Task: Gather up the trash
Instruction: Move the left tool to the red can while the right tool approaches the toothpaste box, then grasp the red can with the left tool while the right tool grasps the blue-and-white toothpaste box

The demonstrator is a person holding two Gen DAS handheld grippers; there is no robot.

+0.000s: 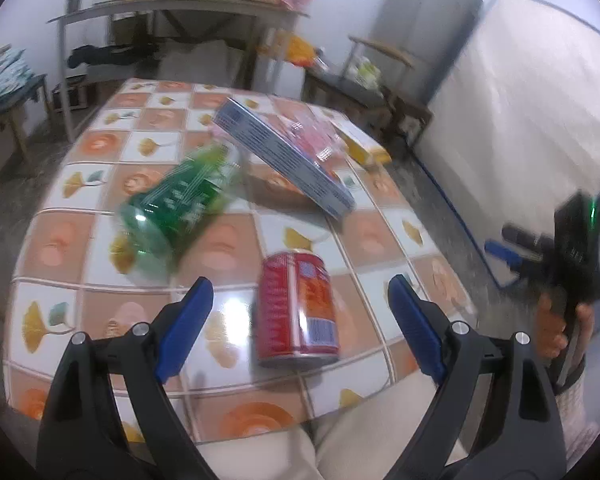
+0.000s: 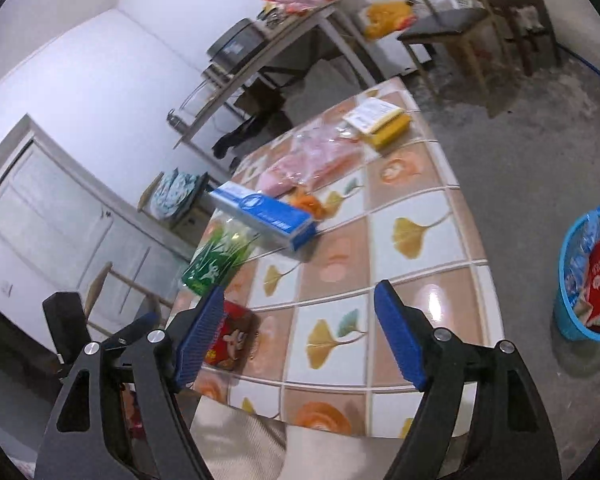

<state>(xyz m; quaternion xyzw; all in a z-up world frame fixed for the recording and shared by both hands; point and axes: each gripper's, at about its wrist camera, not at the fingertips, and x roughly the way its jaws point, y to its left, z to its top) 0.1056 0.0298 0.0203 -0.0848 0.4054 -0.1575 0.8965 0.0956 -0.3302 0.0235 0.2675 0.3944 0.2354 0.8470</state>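
Left gripper (image 1: 300,292) hangs over the near edge of the tiled table (image 1: 100,176), jaws spread wide and empty, the red can (image 1: 296,308) lying on its side between and just beyond the blue pads. Right gripper (image 2: 300,308) also gapes wide with nothing in it. Green bottle (image 1: 180,204) and blue box (image 1: 280,160) lie mid-table; blue bin (image 2: 580,276) sits on the floor beside the table, wrappers inside.

Worktop (image 1: 236,240) glossy tiled; can (image 1: 296,308) shiny metal; green bottle (image 1: 180,204) clear plastic; blue box (image 1: 284,160) matt cardboard; floor (image 2: 520,168) rough concrete.
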